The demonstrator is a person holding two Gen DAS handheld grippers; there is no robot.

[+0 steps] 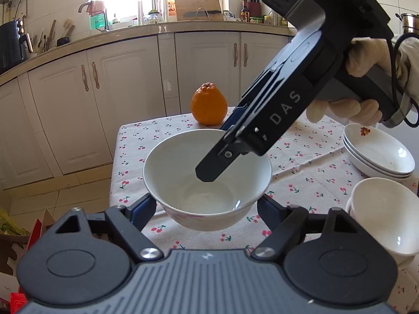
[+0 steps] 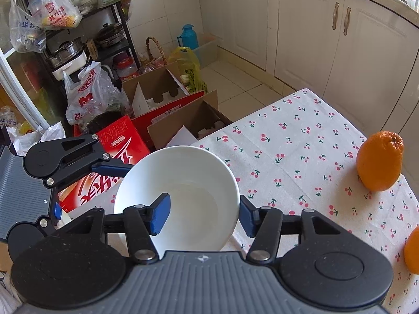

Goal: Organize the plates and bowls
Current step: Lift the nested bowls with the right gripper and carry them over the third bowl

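White bowl point(image 1: 207, 178) clamped across sides by left claw point(image 1: 207, 206); right claw point(image 2: 203, 216) pinches its rim; second bowl point(image 1: 387, 217) waits right.

White bowl point(image 1: 207, 180) lifted upright above the table, beside stacked plates point(image 1: 379, 157).

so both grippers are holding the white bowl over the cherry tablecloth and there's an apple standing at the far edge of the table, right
Not an apple: the fruit at the far edge is an orange, as the left wrist view shows. The rest holds: the left gripper and right gripper both grip the white bowl above the cherry tablecloth.
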